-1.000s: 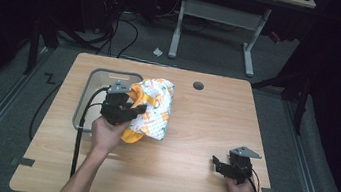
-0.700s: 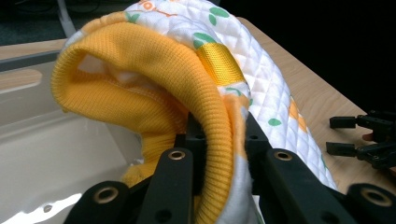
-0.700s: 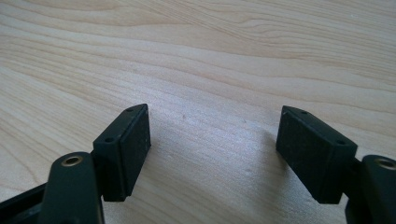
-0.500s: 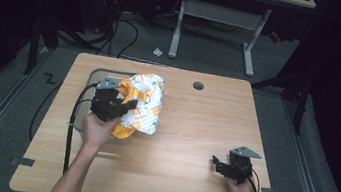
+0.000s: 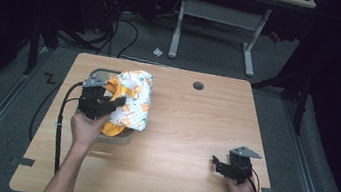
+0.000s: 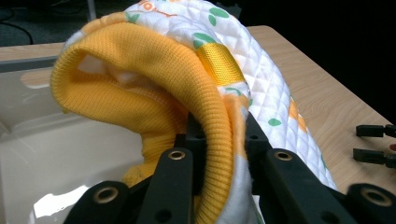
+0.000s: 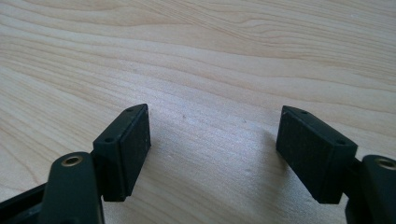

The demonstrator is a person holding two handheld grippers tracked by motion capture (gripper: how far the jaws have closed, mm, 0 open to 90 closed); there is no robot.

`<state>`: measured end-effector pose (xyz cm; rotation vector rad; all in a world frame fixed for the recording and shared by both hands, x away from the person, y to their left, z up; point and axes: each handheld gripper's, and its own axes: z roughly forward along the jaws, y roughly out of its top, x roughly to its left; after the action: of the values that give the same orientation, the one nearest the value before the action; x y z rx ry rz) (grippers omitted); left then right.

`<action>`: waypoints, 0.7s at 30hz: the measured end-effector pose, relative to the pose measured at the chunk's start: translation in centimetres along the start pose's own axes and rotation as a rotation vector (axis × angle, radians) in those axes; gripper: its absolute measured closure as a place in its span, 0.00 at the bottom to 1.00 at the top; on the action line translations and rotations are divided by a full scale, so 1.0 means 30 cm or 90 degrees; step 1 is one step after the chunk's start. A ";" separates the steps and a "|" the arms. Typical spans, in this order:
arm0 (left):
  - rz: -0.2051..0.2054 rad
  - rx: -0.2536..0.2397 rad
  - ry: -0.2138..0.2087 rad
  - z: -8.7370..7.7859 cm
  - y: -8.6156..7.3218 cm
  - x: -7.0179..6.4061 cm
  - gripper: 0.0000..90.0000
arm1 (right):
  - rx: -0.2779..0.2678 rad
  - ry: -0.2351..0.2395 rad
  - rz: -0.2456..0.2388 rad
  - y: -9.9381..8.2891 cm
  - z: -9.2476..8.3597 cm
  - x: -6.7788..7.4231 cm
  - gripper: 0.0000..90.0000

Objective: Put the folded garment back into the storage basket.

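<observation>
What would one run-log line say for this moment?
left claw: shut on garment | garment: over bin | right claw: open, idle on table

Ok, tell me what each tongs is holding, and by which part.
The left tongs grip the quilted garment by its yellow ribbed cuff, over the tray. The right tongs are open, holding nothing.

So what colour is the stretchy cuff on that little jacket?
Orange-yellow; the ribbed cuff shows best in the left gripper view.

A light wooden table carries a grey metal tray at its left side, near the far edge.
</observation>
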<state>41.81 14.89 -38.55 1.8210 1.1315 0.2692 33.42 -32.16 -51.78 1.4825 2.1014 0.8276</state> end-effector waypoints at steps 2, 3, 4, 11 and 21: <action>0.000 -0.001 0.002 -0.001 -0.001 0.005 0.87 | 0.000 0.000 0.000 0.000 0.000 0.000 0.29; -0.001 -0.002 0.004 -0.003 -0.002 0.010 0.87 | 0.000 0.000 0.000 0.000 0.000 0.000 0.29; -0.004 -0.004 0.006 -0.006 -0.003 0.015 0.87 | 0.000 0.000 0.000 0.000 0.000 0.000 0.29; -0.003 -0.004 0.024 -0.023 -0.005 0.043 0.87 | 0.000 0.000 0.000 0.000 0.000 0.000 0.29; -0.011 0.006 0.040 -0.010 -0.015 0.083 0.87 | 0.000 0.000 0.000 0.000 0.000 0.000 0.29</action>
<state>42.74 17.11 -39.44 1.8215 1.1929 0.3129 33.42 -32.16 -51.78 1.4824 2.1014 0.8274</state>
